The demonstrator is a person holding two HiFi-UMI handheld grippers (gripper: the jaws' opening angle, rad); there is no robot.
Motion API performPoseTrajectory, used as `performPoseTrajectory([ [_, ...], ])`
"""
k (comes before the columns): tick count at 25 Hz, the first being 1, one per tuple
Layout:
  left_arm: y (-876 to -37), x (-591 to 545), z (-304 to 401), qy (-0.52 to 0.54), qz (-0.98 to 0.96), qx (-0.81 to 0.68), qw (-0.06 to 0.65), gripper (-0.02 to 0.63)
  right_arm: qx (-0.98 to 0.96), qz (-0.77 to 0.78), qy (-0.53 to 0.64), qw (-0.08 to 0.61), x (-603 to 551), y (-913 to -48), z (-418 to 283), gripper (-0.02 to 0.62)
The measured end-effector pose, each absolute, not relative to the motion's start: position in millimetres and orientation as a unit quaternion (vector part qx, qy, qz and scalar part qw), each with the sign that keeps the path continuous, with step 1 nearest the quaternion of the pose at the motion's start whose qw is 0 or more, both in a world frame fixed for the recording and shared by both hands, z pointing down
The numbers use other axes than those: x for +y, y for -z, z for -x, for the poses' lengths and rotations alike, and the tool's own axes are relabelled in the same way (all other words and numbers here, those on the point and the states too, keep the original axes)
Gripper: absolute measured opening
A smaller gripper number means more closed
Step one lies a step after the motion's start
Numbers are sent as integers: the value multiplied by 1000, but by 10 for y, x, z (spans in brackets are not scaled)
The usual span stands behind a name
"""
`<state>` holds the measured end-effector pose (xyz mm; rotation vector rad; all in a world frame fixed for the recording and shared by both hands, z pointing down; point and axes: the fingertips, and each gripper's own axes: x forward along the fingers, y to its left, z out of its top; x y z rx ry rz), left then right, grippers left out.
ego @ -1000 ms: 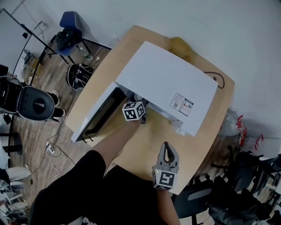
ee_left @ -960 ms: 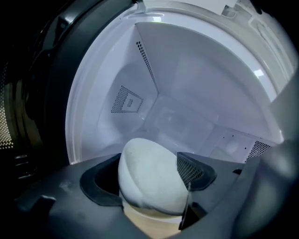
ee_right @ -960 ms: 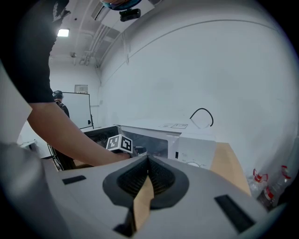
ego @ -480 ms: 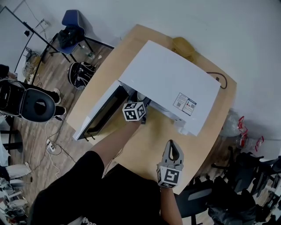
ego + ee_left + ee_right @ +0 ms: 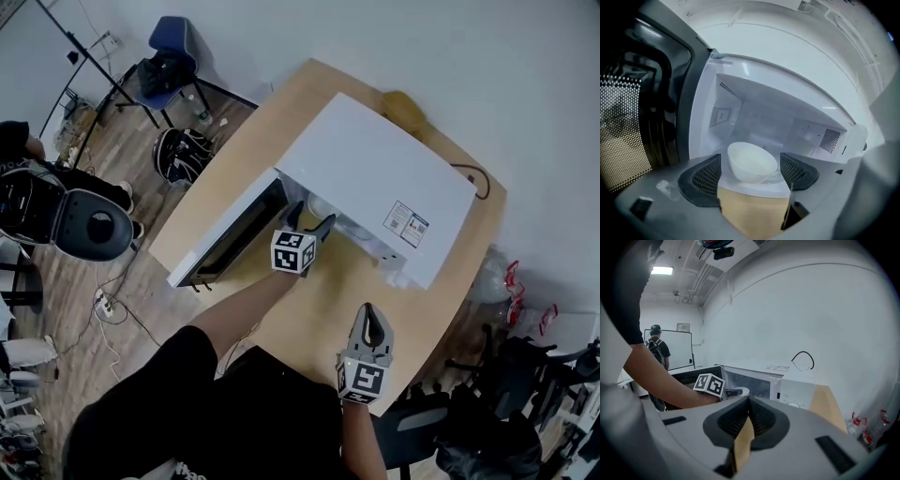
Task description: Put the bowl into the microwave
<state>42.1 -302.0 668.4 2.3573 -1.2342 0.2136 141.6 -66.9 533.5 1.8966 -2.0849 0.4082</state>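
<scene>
Tan table [image 5: 323, 302] bearing white microwave [image 5: 375, 178], white wall [image 5: 469, 66], plank floor [image 5: 108, 164]

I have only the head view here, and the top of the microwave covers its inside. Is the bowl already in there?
Observer: Yes. The left gripper view shows the bowl resting inside the microwave, on its floor.
Operator: Does the left gripper hold it?
Observer: No. The left gripper has just been opening its jaws. They stand wide apart, and the bowl touches neither of them.
Operator: And the right gripper, is something in it?
Observer: No. The right gripper has its jaws together, with nothing between them.
</scene>
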Motion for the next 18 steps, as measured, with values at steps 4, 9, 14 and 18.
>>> performPoseTrajectory([
  [4,-6757,-3009,-415,-96,-856,-451,233,362,-724,-659,-147,142,-650,-5351,-1359,60],
  [9,-6846,-3005,-439,-119,-860,-445,218,362,-724,-660,-147,138,-698,-5357,-1365,60],
  [14,-6869,-3044,-501,-134,-867,-440,194,362,-726,-657,-145,144,-764,-5396,-1396,60],
  [18,-6884,-3092,-555,-140,-867,-439,192,361,-726,-655,-152,145,-825,-5455,-1426,60],
])
